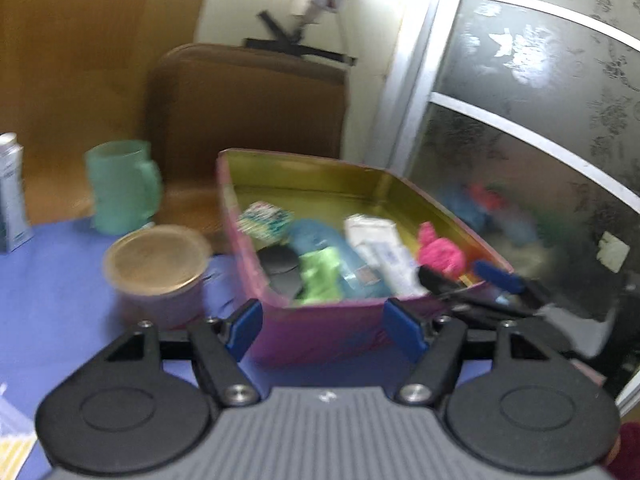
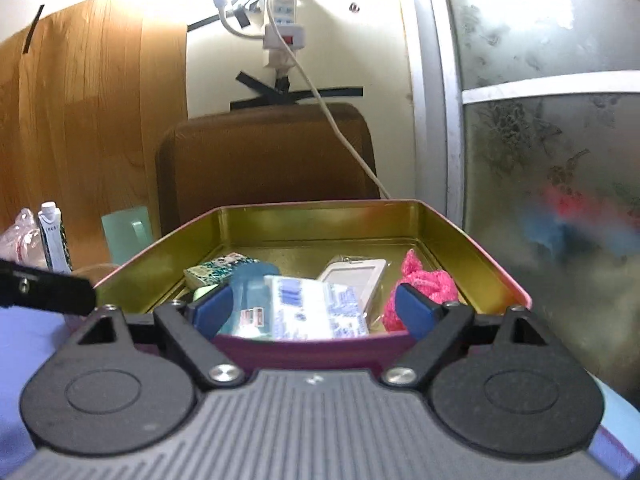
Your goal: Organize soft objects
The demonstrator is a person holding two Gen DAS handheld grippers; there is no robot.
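A pink tin box with a gold inside stands on the blue table. In it lie a pink knitted piece, a green soft item, a blue item, a white tissue pack, a patterned packet and a dark object. My left gripper is open and empty in front of the box's near wall. My right gripper is open and empty over the box's near rim, with the tissue pack between its fingers and the pink piece by the right finger. The right gripper also shows in the left wrist view at the box's right corner.
A green mug, a lidded round tub and a white carton stand left of the box. A brown chair back is behind it. A frosted glass door is on the right, and a power strip with a cable hangs on the wall.
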